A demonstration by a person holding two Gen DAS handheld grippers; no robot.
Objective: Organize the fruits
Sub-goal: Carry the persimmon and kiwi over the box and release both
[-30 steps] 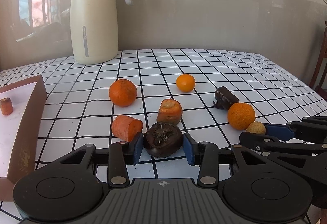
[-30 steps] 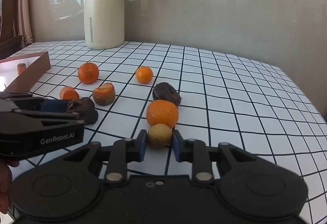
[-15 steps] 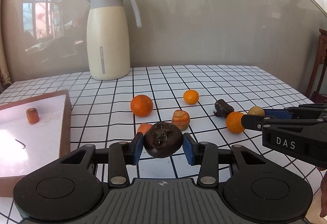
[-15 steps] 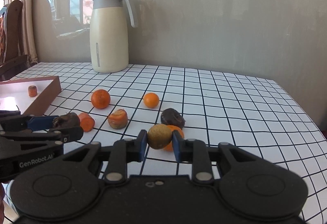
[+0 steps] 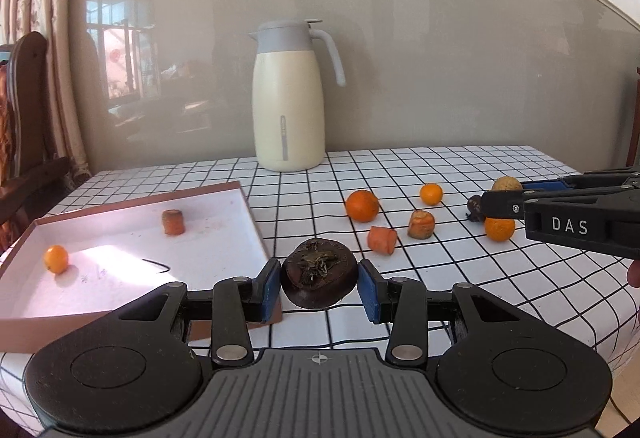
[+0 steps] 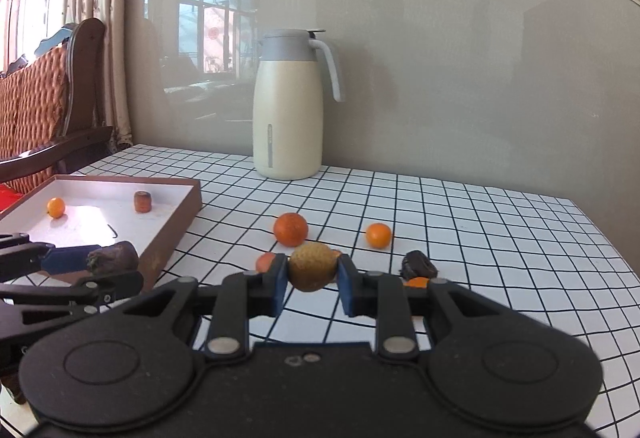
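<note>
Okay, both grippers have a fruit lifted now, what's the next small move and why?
Probably carry the left gripper a little further left and forward, over the tray, before releasing. It is shut on the dark fruit, which hangs near the tray's right wall, not yet above the white floor where the small orange and carrot piece lie.

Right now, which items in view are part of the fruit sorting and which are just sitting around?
In the job:
- dark fruit in the left gripper
- yellowish fruit in the right gripper
- box, already holding a small orange and a carrot stub
- loose oranges and pieces on the table

Just there:
- thermos jug
- chair
- curtains
</note>
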